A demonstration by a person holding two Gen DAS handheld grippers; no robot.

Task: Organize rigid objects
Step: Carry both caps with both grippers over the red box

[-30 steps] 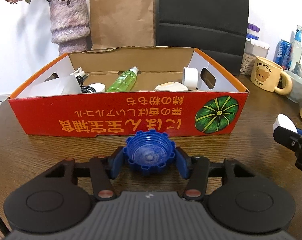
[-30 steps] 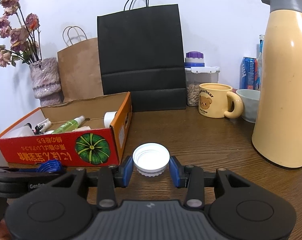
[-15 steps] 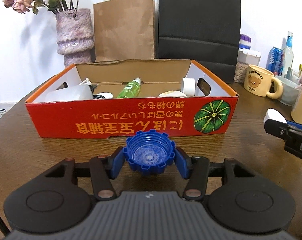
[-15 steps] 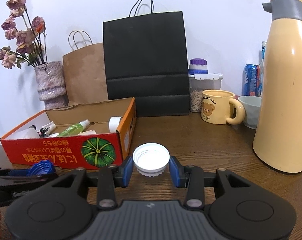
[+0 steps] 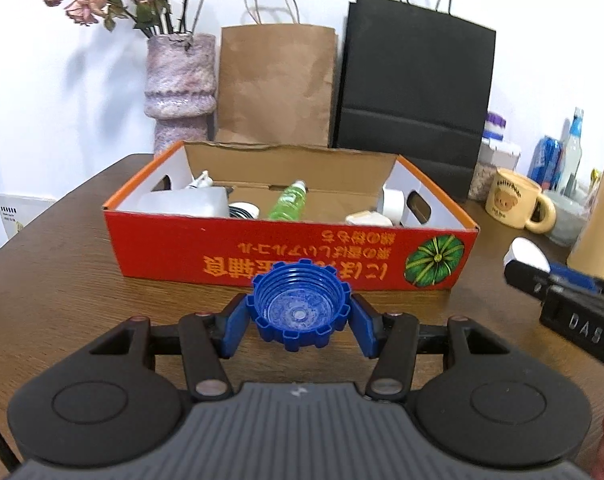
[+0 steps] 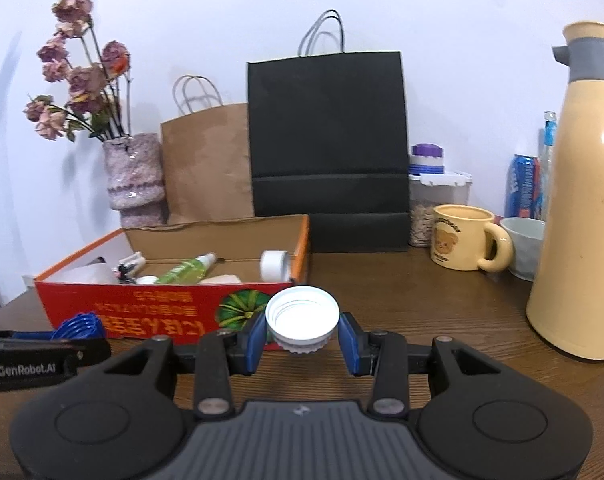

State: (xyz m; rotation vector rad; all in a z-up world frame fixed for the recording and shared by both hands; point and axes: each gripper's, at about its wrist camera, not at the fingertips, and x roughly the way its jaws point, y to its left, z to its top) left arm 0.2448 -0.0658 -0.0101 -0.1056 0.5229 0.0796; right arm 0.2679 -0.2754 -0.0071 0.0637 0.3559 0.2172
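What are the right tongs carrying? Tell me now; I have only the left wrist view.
Observer: The right tongs are shut on a round white plastic bottle cap, hollow side up.
Operator: Report what stands at my far right, past the yellow bear mug.
Observer: A tall cream thermos jug with a grey collar and spout stands upright on the brown wooden table, nearer than the mug.
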